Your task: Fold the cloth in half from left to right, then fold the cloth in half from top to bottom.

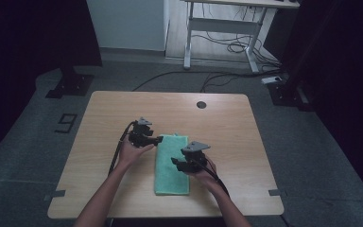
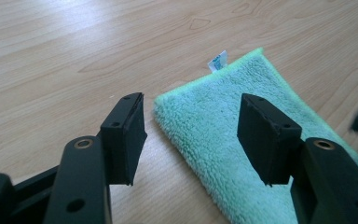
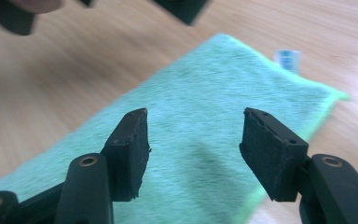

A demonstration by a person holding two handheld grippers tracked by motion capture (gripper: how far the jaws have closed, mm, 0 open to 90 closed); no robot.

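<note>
A: The wooden table (image 1: 227,118) stands on a grey floor. A folded green towel (image 1: 171,165) lies flat near its front edge, with a small white tag (image 2: 217,61) at its far corner.

B: And the 2 grippers?

A: The left gripper (image 2: 191,128) hangs over the towel's far left corner, jaws wide, nothing between them. The right gripper (image 3: 193,149) hovers above the towel's middle, jaws also wide and empty.

Beyond your work you have a light wooden table (image 1: 123,109) with a dark round grommet (image 1: 201,104), a white desk frame (image 1: 222,28) behind it, and loose cables (image 1: 236,47) on the grey floor (image 1: 38,137).
</note>
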